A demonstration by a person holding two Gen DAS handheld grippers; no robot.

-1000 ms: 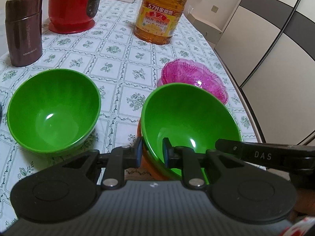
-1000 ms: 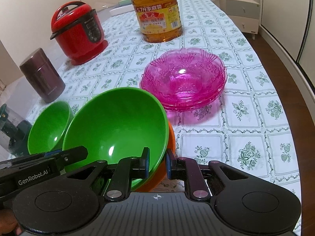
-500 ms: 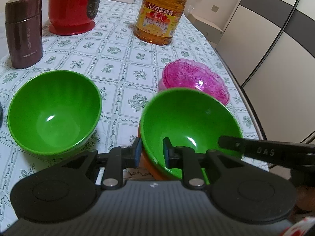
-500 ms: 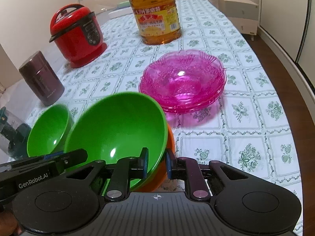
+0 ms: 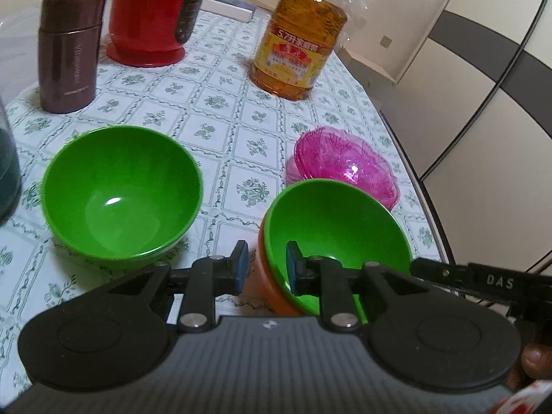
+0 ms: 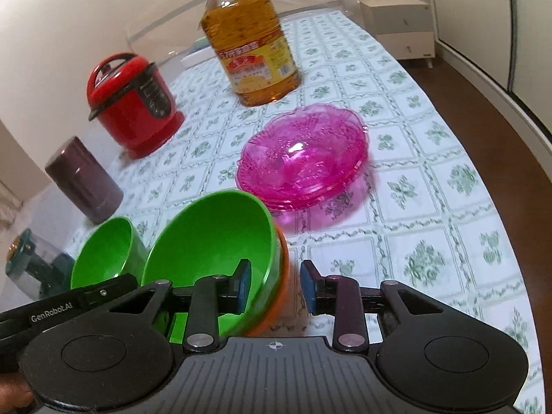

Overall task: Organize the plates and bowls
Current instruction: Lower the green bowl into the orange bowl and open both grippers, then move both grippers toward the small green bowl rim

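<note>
Two green bowls, are there?

Yes. The nested green bowl [image 5: 338, 227] sits inside an orange bowl [image 5: 269, 289] at the near edge of the counter [image 5: 220, 103]. The loose green bowl [image 5: 120, 189] stands on the cloth to its left, apart from it.

What has hold of the nested pair?

The left gripper [image 5: 266, 267]. Its jaws are nearly closed across the near rim, with one pad inside the green bowl and the other outside the orange wall. They look to be clamped on it.

And the right gripper [image 6: 276, 286]?

Its jaws have just been opening. The rim of the pair is between them. One pad is inside the green bowl. The other stands clear of the orange wall, with cloth showing in the gap, so it grips nothing.

What crowds the spot?

A stack of pink glass bowls [image 6: 300, 155] sits just behind the pair and a little to the right, close but not touching. Each gripper's arm also reaches into the other's view beside the bowls.

Further back?

An oil bottle [image 5: 296, 51] with a yellow cap, a red cooker [image 5: 151, 24] and a brown flask [image 5: 67, 51] all stand upright, well apart from the bowls. A dark jar [image 5: 7, 172] shows at the left edge, beside the loose bowl. It is cut off, so I cannot say what it is.
</note>
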